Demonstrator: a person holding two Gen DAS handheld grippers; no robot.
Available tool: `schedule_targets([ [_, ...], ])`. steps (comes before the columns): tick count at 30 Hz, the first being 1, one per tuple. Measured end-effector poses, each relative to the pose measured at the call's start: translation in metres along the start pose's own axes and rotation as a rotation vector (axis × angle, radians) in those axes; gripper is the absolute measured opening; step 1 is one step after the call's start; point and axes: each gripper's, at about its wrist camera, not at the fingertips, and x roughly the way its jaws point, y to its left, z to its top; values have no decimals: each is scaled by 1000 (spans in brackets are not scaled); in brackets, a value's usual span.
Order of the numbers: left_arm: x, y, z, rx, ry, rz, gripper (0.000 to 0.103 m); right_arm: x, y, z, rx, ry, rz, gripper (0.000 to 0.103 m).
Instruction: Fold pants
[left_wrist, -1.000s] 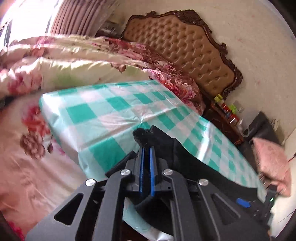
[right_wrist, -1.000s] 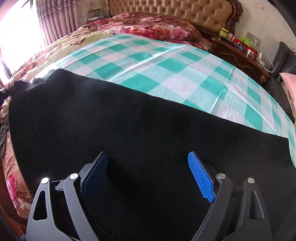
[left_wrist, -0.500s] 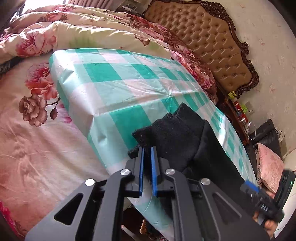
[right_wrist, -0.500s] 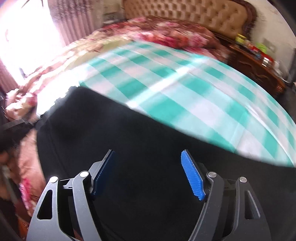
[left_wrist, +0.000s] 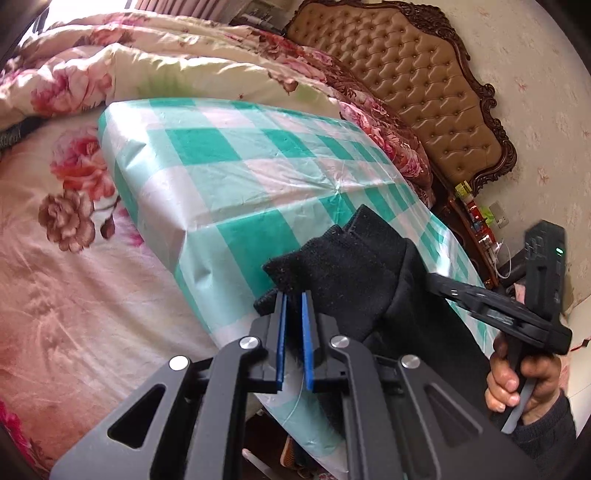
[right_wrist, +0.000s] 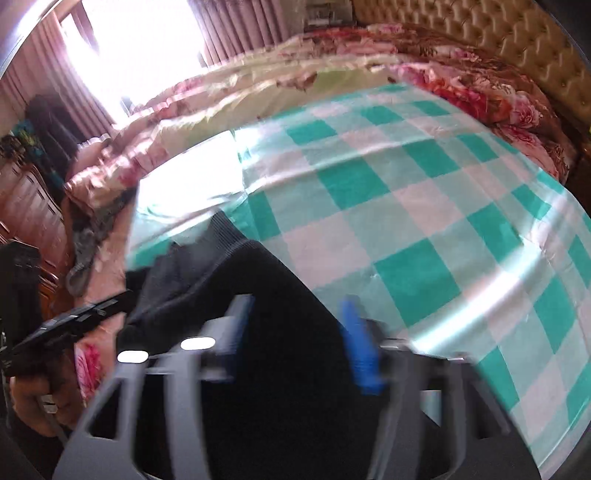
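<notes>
Black pants lie on a green and white checked cloth over a table by the bed. My left gripper is nearly shut, its blue pads a small gap apart at a bunched end of the pants; fabric sits just ahead of the tips, and I cannot tell if it is pinched. My right gripper is open, its pads wide apart over the black pants; this view is blurred. The right gripper also shows in the left wrist view, held in a hand.
A floral quilt covers the bed on the left. A tufted headboard stands behind. A nightstand with bottles is at the right. The checked cloth extends right. The left gripper's body shows at the left edge.
My left gripper's pads have parted slightly and the pants end has bunched further onto the table. My right gripper has swung left and nearer the left one, still open.
</notes>
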Motion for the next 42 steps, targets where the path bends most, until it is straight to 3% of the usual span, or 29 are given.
schedule_targets([
  [3,-17,-17,3,86,-81,18,8,2,0,-3,-10,-12,-7,9],
  [5,-14,-17,6,86,-63,34,8,7,0,-5,-8,-8,-19,8],
  [8,-7,2,6,-11,-35,7,24,11,0,-6,-2,-8,-47,8],
  [9,-9,9,5,-44,-32,-34,31,12,0,-6,-5,-9,-61,8],
  [18,-3,40,0,-292,67,-293,32,19,9,-7,-32,-25,-158,9],
  [22,7,48,-5,-384,89,-321,32,7,15,-8,-30,-48,-175,12],
  [27,2,60,-5,-465,66,-319,40,-35,33,-23,10,-151,-68,17],
  [32,3,67,-5,-518,92,-412,40,-30,63,-48,-42,-76,26,32],
  [35,10,64,-10,-525,143,-377,41,-8,75,-65,-75,19,-7,41],
  [38,17,66,-17,-580,168,-400,40,-4,75,-74,-81,-9,-7,41],
  [42,24,61,-17,-576,173,-412,40,-3,76,-73,-77,0,-6,41],
])
